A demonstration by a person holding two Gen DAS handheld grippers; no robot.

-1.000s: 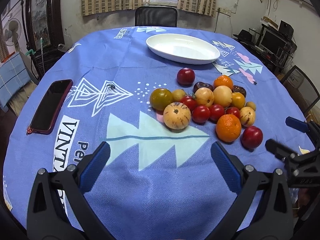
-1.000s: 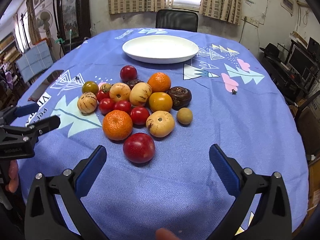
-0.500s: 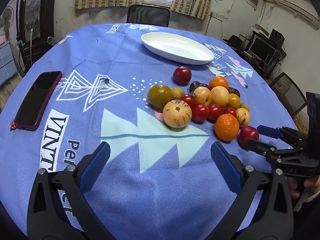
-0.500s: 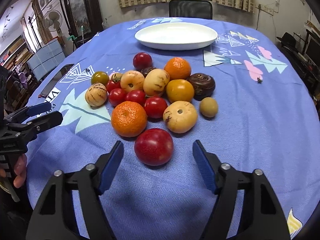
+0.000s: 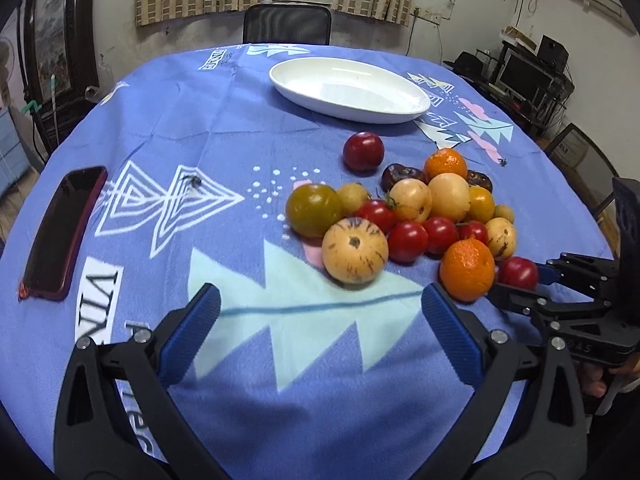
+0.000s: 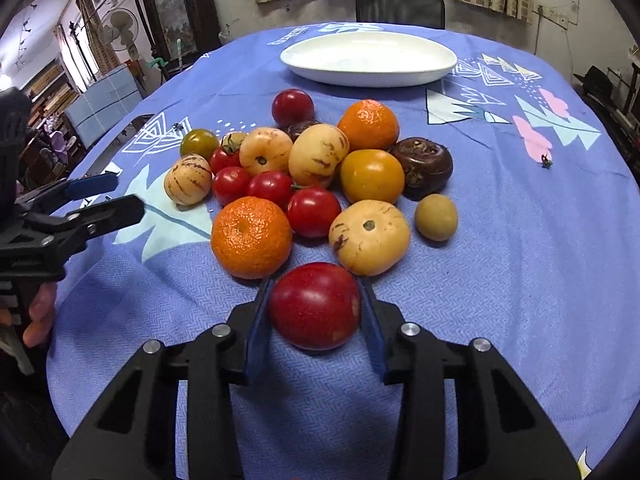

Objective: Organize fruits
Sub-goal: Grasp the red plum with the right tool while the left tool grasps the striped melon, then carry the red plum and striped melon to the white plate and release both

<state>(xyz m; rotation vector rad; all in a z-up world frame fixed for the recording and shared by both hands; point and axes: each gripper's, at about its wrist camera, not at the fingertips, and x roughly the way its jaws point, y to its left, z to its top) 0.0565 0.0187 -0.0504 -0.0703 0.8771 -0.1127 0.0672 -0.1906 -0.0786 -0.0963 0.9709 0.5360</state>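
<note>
A heap of fruit lies mid-table: oranges, red tomatoes, striped yellow melons and a dark brown fruit. Nearest me sits a red apple [image 6: 315, 305], and my right gripper [image 6: 316, 296] is shut on it, a blue pad pressing each side while it rests on the cloth. From the left wrist view the same apple [image 5: 518, 273] shows between the right gripper's fingers [image 5: 516, 294]. My left gripper [image 5: 320, 310] stands open over the cloth, short of a striped melon [image 5: 355, 250]. A white oval plate [image 6: 368, 60] sits empty at the far side.
A dark phone [image 5: 64, 232] lies near the table's left edge. A black chair [image 5: 287, 24] stands behind the plate. An orange [image 6: 251, 237] and a striped melon [image 6: 370, 237] touch the heap just beyond the held apple. Shelves and monitors stand off to the right.
My right gripper moved forward and narrowed from wide open until its pads closed on the red apple. The left gripper drifted slightly closer to the heap and stayed open.
</note>
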